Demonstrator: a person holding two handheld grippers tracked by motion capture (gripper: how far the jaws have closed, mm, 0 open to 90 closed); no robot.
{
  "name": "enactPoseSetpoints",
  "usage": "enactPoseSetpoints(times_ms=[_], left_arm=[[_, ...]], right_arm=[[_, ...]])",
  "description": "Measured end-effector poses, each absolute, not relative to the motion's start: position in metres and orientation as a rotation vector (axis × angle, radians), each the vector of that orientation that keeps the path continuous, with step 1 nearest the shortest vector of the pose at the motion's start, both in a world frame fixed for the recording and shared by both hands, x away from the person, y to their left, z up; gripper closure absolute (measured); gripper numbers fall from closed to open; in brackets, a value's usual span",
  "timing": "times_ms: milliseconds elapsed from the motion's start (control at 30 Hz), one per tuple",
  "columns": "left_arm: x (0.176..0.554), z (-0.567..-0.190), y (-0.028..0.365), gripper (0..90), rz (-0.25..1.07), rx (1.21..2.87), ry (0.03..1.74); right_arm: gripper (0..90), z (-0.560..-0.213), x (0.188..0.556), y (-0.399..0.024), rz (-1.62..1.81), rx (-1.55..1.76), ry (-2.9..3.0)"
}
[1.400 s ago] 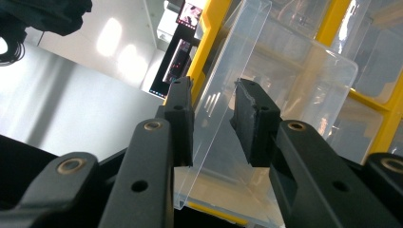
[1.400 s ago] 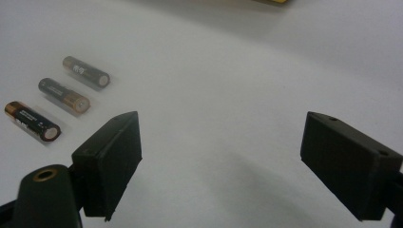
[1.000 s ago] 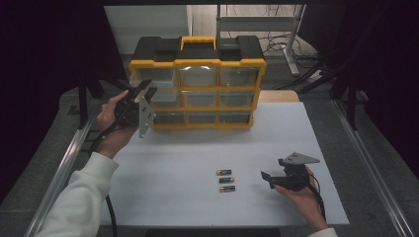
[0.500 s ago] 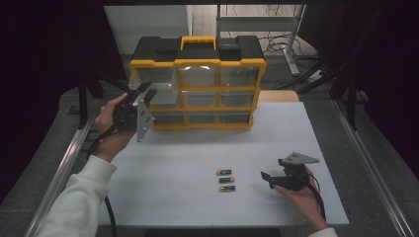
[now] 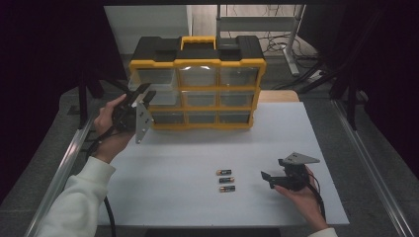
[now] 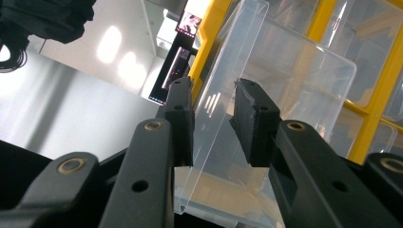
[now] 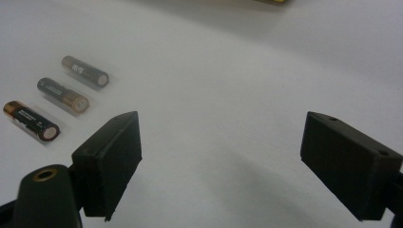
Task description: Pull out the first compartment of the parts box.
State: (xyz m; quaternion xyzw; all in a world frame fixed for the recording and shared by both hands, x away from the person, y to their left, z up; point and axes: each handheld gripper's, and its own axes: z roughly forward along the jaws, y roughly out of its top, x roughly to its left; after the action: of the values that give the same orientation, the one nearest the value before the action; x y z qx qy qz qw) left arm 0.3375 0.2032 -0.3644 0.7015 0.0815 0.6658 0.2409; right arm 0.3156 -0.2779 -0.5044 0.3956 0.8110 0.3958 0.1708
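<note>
A yellow and black drawer cabinet (image 5: 197, 64) stands at the back of the white table (image 5: 197, 148). My left gripper (image 5: 142, 95) is at its left side, level with the middle row. Seen from the left gripper view, my left gripper (image 6: 212, 124) has its pads closed on the front lip of a clear drawer (image 6: 285, 80). Three batteries (image 5: 226, 180) lie side by side on the table. My right gripper (image 5: 269, 178) rests just right of them, held low in a hand. In the right gripper view it (image 7: 221, 156) stands wide open, and the batteries (image 7: 62, 95) lie to the upper left.
The cabinet holds several clear drawers (image 5: 200, 98) in rows. Metal rails (image 5: 74, 148) run along both table sides. A wooden block (image 5: 279, 96) sits behind the cabinet's right end. A cable (image 5: 108, 217) trails down from my left gripper past the white sleeve.
</note>
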Motion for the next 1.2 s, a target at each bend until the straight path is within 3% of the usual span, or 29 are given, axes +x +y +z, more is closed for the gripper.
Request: enactPoseSetpoints(times_ms=[1200], left_arm=[[0.3278, -0.3645, 0.2056, 69.4, 1.822, 1.889, 0.218]], right_arm=[[13.7, -0.5043, 0.3155, -0.2779, 1.127, 1.122, 2.298]])
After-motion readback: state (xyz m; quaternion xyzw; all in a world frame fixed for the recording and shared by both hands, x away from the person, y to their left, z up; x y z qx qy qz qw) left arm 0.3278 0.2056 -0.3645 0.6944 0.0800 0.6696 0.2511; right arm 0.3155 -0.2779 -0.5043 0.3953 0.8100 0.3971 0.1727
